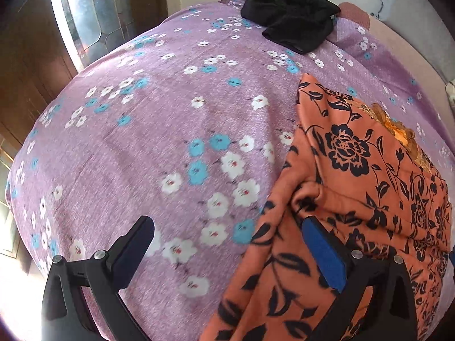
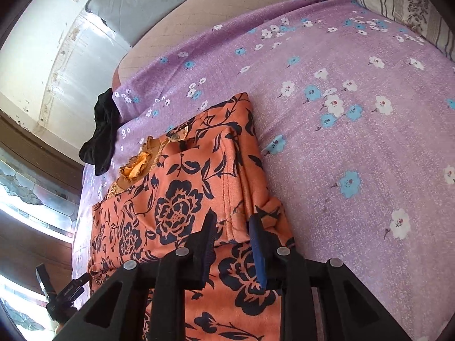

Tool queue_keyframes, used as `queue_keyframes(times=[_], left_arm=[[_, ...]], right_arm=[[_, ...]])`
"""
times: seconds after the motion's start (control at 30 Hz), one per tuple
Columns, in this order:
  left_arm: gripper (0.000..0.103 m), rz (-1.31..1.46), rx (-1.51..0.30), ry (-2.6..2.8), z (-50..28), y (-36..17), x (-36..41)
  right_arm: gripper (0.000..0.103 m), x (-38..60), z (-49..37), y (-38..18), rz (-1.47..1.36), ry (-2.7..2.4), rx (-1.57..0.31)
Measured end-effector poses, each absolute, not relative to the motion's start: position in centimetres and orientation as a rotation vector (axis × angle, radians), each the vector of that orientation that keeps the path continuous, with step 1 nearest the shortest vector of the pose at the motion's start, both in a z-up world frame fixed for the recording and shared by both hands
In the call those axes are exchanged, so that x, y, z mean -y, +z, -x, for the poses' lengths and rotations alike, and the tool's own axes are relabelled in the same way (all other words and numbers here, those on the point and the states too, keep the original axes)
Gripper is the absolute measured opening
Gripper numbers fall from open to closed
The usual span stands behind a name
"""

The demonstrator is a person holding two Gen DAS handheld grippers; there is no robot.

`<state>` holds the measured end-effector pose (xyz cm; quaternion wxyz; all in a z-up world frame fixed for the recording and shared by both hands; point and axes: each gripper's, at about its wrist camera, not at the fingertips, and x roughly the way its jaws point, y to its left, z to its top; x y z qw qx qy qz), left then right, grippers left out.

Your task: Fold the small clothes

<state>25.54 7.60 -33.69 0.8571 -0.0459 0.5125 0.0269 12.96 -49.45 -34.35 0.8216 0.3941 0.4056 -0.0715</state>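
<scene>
Pinching a fold of the orange floral garment [image 2: 182,199], the right gripper [image 2: 231,224] is half-closed; the left gripper [image 1: 227,238] gapes empty beside it, the black garment [image 1: 290,20] ahead unfolded.

The orange black-flowered cloth garment [image 2: 182,199] looks soft, matt and slightly fleecy, with a frilled lace-like trim at its neck. The purple flower-printed bedsheet [image 1: 159,130] is a matt, finely speckled weave. The crumpled black cloth garment [image 1: 293,20] looks dull and plush. Both hand-held grippers are matt black plastic with shiny metal screws.
</scene>
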Motion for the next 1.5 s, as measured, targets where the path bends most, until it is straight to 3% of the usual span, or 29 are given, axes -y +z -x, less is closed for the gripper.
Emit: queue_keyframes(times=[0.2,0.33,0.43,0.6,0.77,1.0,1.1,1.13,1.17,1.23,1.27,1.37,1.5], left_arm=[[0.101,0.144,-1.108,-0.014,-20.5,-34.2,-11.3],[0.071,0.172,-1.129,-0.106,-18.0,-34.5,-12.0],[0.066,0.138,-1.13,-0.133,-17.2,-34.4,-11.7],[0.066,0.055,-1.154,-0.128,-15.2,-34.8,-11.5],[0.076,0.027,-1.225,-0.132,-12.4,-35.9,-12.0],[0.079,0.081,-1.307,-0.192,-10.1,-37.4,-12.9],[0.057,0.128,-1.331,-0.24,-8.8,-37.5,-13.6],[0.047,0.133,-1.333,-0.257,-8.4,-37.4,-13.7],[0.045,0.124,-1.332,-0.261,-7.7,-37.4,-13.5],[0.045,0.102,-1.333,-0.26,-7.3,-37.5,-13.2],[0.046,0.101,-1.335,-0.257,-7.3,-37.5,-13.0],[0.061,0.13,-1.367,-0.253,-7.8,-37.6,-12.9],[0.061,0.083,-1.361,-0.299,-7.5,-37.8,-11.4]], right_arm=[[0.032,50.0,-9.3,-37.5,-0.997,-0.093,-0.877],[0.032,49.7,-6.5,-38.7,-1.07,-0.026,-0.836],[0.032,49.4,-4.2,-39.3,-1.128,0.023,-0.789],[0.032,48.4,-1.1,-39.1,-1.121,0.064,-0.77],[0.032,47.9,1.9,-39.1,-1.128,0.104,-0.791],[0.032,47.5,4.5,-39.0,-1.113,0.14,-0.857],[0.033,47.4,5.2,-38.5,-1.083,0.148,-0.902],[0.037,47.4,5.5,-38.3,-1.08,0.154,-0.909],[0.047,47.4,5.8,-38.1,-1.082,0.163,-0.91],[0.064,47.5,6.4,-37.6,-1.082,0.17,-0.91],[0.067,47.4,6.6,-37.3,-1.059,0.147,-0.926],[0.068,47.4,7.1,-37.2,-0.981,0.085,-1.015],[0.068,48.2,8.0,-38.2,-1.051,0.101,-1.014]])
